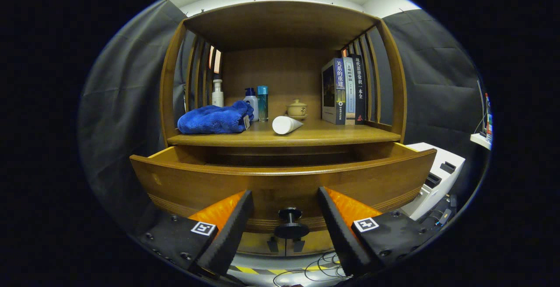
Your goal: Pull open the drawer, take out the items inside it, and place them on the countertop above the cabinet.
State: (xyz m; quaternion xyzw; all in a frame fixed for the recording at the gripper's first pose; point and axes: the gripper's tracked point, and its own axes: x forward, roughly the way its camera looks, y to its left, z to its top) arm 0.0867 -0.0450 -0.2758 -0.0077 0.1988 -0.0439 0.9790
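The drawer (280, 177) is pulled out under the countertop (284, 137). Its knob (290, 223) sits between the fingers of the gripper (284, 201), which are wide apart and hold nothing. The pulling step looks done. Next, I think the gripper must rise and reach inside; what lies there is hidden.
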